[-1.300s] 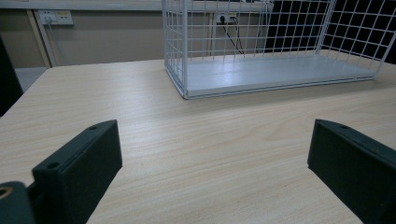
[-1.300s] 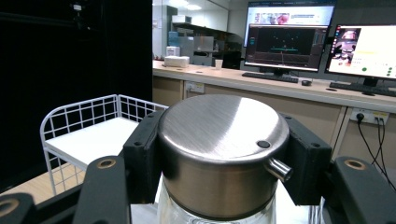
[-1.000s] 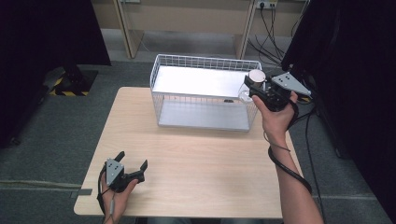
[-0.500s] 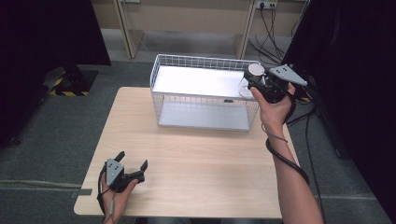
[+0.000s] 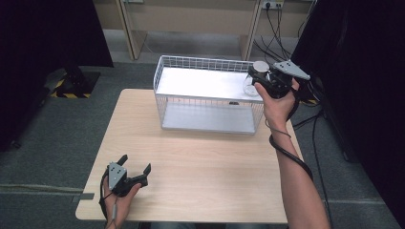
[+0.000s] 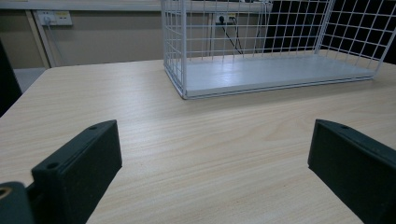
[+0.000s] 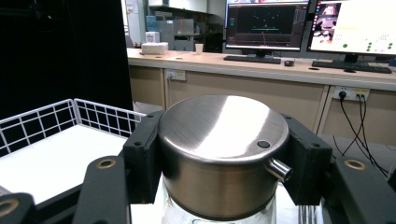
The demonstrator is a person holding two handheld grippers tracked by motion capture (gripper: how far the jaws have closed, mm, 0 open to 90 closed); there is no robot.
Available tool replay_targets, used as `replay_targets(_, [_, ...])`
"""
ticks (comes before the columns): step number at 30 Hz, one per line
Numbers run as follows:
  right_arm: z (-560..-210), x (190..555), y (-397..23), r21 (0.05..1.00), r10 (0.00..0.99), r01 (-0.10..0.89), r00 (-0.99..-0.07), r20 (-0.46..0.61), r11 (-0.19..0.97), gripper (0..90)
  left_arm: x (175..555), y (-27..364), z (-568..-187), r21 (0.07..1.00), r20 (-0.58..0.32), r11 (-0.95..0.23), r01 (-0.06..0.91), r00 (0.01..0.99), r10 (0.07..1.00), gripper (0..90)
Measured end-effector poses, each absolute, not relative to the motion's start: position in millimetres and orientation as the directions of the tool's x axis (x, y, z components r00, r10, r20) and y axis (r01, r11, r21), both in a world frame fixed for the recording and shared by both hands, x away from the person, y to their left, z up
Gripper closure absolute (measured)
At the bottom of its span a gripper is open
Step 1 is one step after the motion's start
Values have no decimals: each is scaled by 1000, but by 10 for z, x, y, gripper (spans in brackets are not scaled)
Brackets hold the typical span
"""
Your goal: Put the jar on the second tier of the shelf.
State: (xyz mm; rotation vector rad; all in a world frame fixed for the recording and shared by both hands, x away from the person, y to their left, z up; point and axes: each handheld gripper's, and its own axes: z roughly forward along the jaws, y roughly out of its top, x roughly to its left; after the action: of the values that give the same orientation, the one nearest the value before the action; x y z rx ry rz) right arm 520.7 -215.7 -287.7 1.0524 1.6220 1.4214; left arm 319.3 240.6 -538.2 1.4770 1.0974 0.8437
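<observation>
The right tongs are pressed on the steel lid of a glass jar; in the right gripper view the two black jaws are seen on both sides of the lid, touching it, and a small spout stands out of the lid at the right. In the high view the right tongs are found in the upper right of the frame, and the jar is held by them at the right end of the white wire basket, just at or above its rim. Whether the jar is already inside the basket walls or only beside them cannot be told from this view; the clear glass body is hard to separate from the white floor behind it.

The left tongs are seen in the lower left of the high view, on the near part of the desk, well apart from the basket. Their jaws are spread wide and nothing is between them, as is shown by the left gripper view, where only bare desk lies between the two black jaws and the basket stands farther off.

As a judgement: the jar is picked up and brought to the basket, so the larger part of the work seems done. What is left is to lower the jar onto the basket floor, which looks empty, and to release it.
</observation>
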Motion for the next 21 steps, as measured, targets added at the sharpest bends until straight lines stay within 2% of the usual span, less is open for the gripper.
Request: replay_targets(21, [-2940, 5540, -2177, 982, 935, 187, -352, 33, 35, 404, 3195, 2409, -5382, 980, -51, -16, 197, 331, 942, 23])
